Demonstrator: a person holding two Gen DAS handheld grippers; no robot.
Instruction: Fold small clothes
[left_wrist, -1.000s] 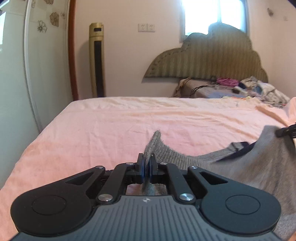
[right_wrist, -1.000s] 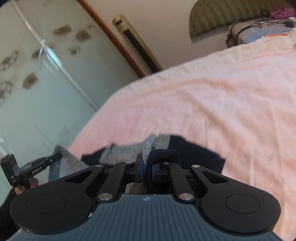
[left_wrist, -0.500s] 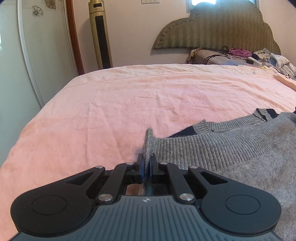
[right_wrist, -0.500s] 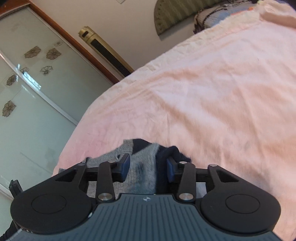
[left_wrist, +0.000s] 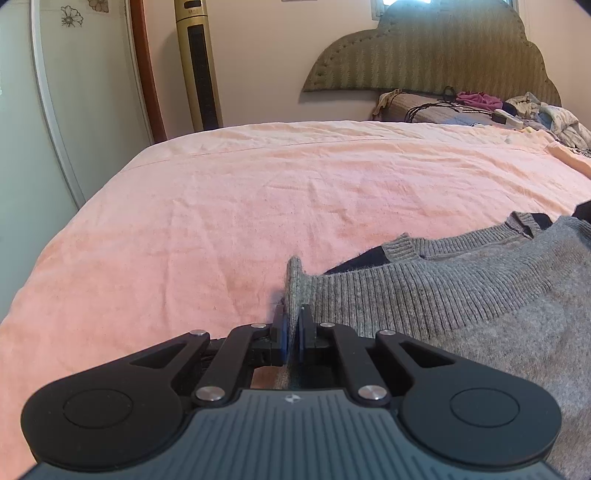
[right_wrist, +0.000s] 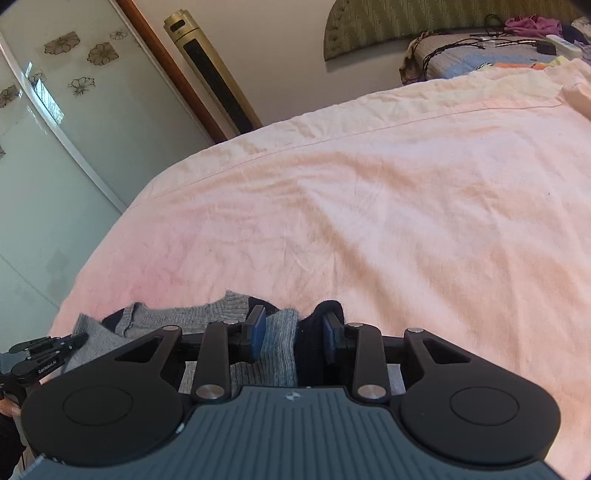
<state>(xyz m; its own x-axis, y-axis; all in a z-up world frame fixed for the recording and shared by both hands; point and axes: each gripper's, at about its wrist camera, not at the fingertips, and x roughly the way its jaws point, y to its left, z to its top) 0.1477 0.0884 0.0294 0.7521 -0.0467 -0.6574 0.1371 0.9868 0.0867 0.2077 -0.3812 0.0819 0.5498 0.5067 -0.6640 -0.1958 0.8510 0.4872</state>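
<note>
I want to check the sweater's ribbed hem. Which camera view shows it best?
The left wrist view: the grey sweater's ribbed hem runs clearly across the pink bedsheet, one corner pinched in the left gripper. The right wrist view shows only a bunched strip of it between the open right gripper's fingers.

Grey ribbed-knit sweater (left_wrist: 461, 295) with navy trim; plain pale pink bedsheet (left_wrist: 258, 206); olive, wavy-striped headboard (left_wrist: 424, 55); gold and black tower fan (left_wrist: 199, 66); frosted wardrobe door (right_wrist: 66, 122) with brown flower motifs.

Both wrist views skim low over the pink bed (left_wrist: 258, 192), facing the headboard (left_wrist: 424, 55)
</note>
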